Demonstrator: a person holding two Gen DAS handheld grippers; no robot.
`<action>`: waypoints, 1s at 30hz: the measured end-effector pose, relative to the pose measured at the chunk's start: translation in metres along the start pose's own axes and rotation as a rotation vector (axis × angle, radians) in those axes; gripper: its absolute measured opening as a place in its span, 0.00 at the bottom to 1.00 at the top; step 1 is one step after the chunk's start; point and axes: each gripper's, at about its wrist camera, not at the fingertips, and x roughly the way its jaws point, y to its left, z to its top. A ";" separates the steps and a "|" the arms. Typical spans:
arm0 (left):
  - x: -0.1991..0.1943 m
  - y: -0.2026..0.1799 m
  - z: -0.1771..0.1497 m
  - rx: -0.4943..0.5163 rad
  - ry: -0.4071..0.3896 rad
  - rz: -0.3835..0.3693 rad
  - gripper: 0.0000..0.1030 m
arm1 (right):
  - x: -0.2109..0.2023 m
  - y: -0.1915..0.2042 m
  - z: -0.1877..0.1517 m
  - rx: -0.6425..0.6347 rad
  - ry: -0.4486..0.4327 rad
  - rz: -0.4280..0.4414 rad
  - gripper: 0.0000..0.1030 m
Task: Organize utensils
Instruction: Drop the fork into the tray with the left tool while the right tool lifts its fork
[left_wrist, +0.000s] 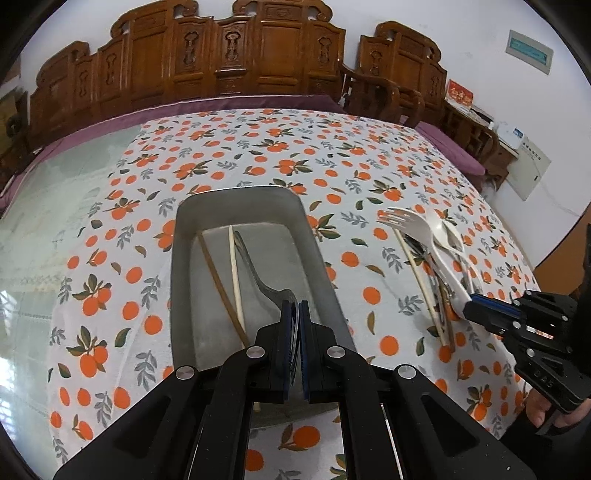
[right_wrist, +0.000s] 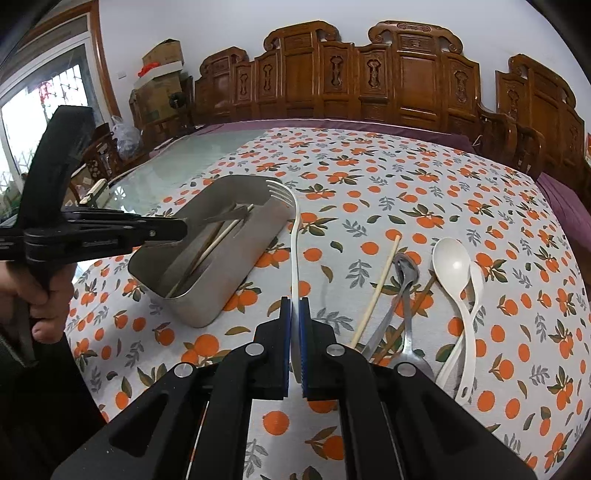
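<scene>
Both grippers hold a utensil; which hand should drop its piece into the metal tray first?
Left, probably. The left gripper holds its metal utensil already over the rectangular metal tray. The right gripper grips the white plastic fork beside the tray, above the orange-print tablecloth.

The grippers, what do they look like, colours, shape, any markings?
Both the left gripper and right gripper are matte black linkage frames with silver round pivot bolts and two flat fingers faced with ribbed blue pads. Raised lettering marks the right gripper's body in the left wrist view.
</scene>
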 end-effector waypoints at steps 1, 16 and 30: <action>0.001 0.000 0.001 -0.001 0.002 0.002 0.03 | 0.000 0.001 0.000 -0.001 0.000 0.001 0.05; 0.015 0.025 0.003 -0.055 0.035 0.044 0.03 | 0.000 0.028 0.013 -0.029 0.004 0.014 0.05; -0.017 0.053 0.013 -0.055 -0.051 0.103 0.28 | 0.030 0.065 0.040 -0.008 0.019 0.064 0.05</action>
